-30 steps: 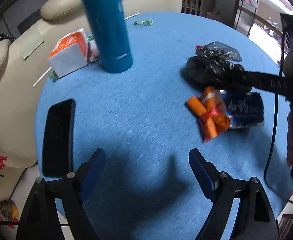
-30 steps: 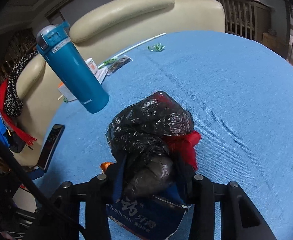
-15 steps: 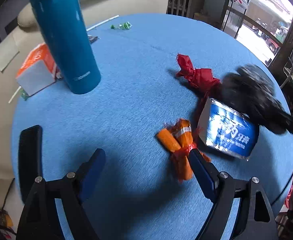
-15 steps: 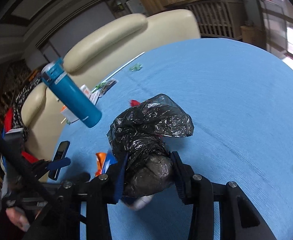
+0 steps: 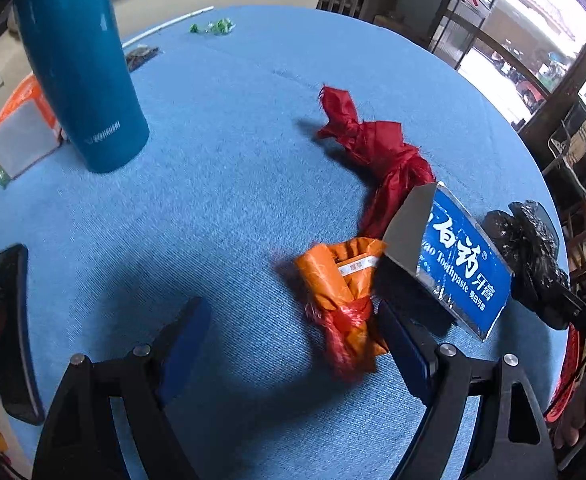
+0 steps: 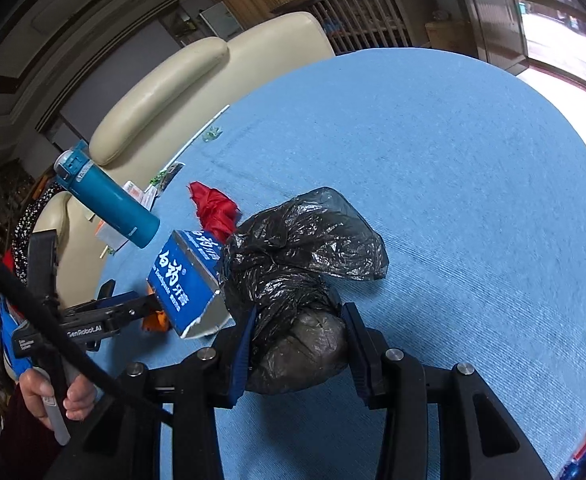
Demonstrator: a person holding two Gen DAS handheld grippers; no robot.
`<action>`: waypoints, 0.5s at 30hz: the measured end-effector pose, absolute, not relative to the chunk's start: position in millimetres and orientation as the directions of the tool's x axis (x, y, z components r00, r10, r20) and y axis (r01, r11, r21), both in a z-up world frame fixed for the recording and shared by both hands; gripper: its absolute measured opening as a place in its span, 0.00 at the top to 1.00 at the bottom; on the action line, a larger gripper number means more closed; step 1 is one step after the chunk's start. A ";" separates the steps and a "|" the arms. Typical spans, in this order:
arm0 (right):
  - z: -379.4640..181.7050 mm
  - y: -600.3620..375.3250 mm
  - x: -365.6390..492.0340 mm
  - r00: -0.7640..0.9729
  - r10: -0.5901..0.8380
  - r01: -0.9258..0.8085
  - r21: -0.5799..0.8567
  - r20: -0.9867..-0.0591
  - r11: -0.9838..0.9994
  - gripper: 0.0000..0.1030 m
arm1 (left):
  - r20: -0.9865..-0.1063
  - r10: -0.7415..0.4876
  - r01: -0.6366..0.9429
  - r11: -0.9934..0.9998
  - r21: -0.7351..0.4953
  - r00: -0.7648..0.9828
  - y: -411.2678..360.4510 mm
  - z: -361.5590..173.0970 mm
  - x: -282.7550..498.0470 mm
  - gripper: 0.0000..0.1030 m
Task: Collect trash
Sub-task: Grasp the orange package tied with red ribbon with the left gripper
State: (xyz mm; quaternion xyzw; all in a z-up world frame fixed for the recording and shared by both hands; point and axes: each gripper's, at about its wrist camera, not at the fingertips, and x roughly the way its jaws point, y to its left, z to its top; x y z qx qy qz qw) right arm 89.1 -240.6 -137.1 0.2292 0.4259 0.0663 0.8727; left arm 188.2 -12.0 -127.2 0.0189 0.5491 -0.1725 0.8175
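My right gripper (image 6: 299, 342) is shut on a knotted black plastic bag (image 6: 297, 264), held above the blue table; the same black bag (image 5: 533, 252) shows at the right edge of the left wrist view. My left gripper (image 5: 293, 344) is open over the table, its right finger beside a crumpled orange wrapper (image 5: 341, 292) that lies between the fingers without being pressed. A blue toothpaste box (image 5: 453, 260) stands tilted just right of the wrapper, and a red crumpled bag (image 5: 377, 152) lies behind it. The toothpaste box (image 6: 185, 280) and red bag (image 6: 215, 210) also appear left of the black bag.
A tall teal bottle (image 5: 81, 72) stands at the back left beside an orange-and-white carton (image 5: 21, 132). A black phone (image 5: 7, 332) lies at the table's left edge. Small green wrappers (image 5: 213, 26) sit at the far side. A cream sofa (image 6: 197, 80) borders the table.
The right gripper carried the black bag off to the right, uncovering the red bag and the toothpaste box. My left gripper moved right, so the orange wrapper now lies between its fingers.
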 end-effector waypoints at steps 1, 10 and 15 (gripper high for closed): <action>-137.9 -241.8 88.7 0.630 0.310 0.081 0.458 -0.712 0.885 0.57 | -0.903 -0.261 0.300 0.941 -0.159 0.341 -12.9 -129.4 188.5 0.17; -141.6 -245.3 85.1 0.640 0.318 0.068 0.464 -0.699 0.883 0.57 | -0.889 -0.268 0.305 0.940 -0.155 0.372 -13.1 -128.2 172.9 0.64; -135.3 -245.8 80.1 0.652 0.321 0.055 0.465 -0.687 0.883 0.57 | -0.887 -0.272 0.290 0.942 -0.167 0.372 -1.9 -122.9 160.2 0.73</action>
